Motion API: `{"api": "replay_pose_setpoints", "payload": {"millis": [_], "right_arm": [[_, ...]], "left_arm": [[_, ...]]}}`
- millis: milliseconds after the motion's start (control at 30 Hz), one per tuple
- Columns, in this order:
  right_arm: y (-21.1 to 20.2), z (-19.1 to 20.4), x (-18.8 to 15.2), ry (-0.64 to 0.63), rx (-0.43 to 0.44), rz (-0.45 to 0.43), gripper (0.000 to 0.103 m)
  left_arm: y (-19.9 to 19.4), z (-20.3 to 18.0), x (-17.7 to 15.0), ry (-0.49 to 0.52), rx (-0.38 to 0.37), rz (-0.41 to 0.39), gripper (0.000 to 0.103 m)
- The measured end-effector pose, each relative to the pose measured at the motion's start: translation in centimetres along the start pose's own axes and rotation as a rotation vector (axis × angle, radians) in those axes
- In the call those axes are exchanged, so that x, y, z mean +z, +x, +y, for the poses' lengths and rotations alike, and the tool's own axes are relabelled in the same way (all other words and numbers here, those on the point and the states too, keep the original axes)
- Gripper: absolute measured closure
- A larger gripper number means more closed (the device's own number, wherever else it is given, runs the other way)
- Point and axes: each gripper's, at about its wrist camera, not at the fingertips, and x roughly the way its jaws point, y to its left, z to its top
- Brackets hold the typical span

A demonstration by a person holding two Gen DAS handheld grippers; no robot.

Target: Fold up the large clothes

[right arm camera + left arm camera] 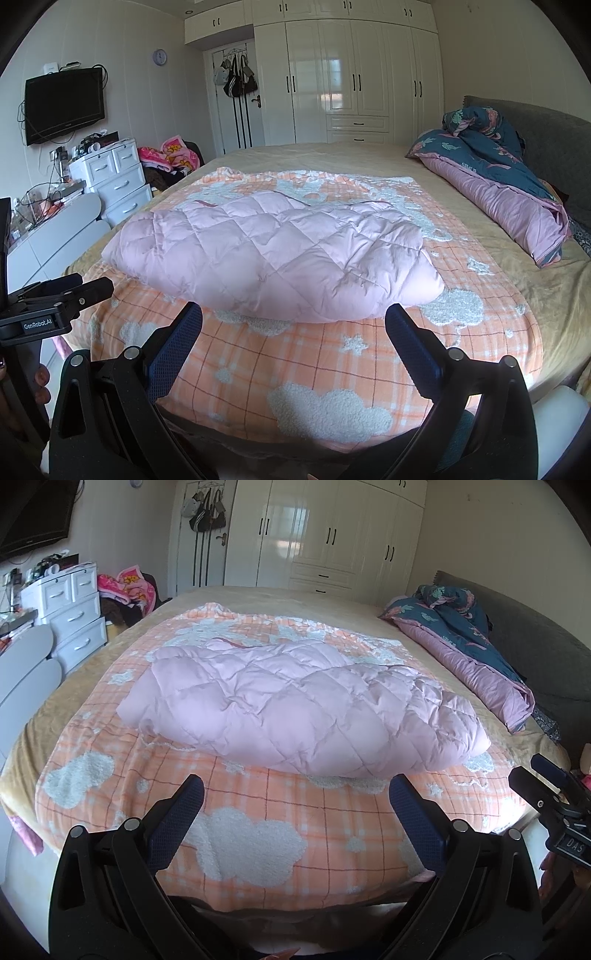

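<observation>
A pink quilted down coat [295, 705] lies folded in a thick bundle on an orange checked blanket [266, 823] with white clouds, spread over the bed. It also shows in the right wrist view [280, 254] on the blanket [314, 362]. My left gripper [295, 794] is open and empty, held above the blanket just short of the coat's near edge. My right gripper [293, 321] is open and empty, also just short of the near edge. Each gripper shows at the side of the other's view.
A rolled blue and pink duvet [469, 642] lies along the bed's right side by the grey headboard [554, 147]. White drawers [118, 177] and a clothes pile [170, 155] stand left of the bed. White wardrobes [351, 74] line the far wall.
</observation>
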Motion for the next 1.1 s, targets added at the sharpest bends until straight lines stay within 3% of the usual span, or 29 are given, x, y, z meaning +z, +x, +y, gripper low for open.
{"api": "replay_pose_setpoints", "payload": {"millis": [967, 1100], "right_arm": [[-0.1, -0.2, 0.2, -0.009, -0.023, 0.007, 0.004], [-0.3, -1.0, -0.1, -0.003, -0.055, 0.013, 0.004]], "left_arm": [[-0.2, 1.2, 0.0, -0.004, 0.015, -0.014, 0.009], [0.6, 2.0, -0.1, -0.026, 0.028, 0.018, 0.009]]}}
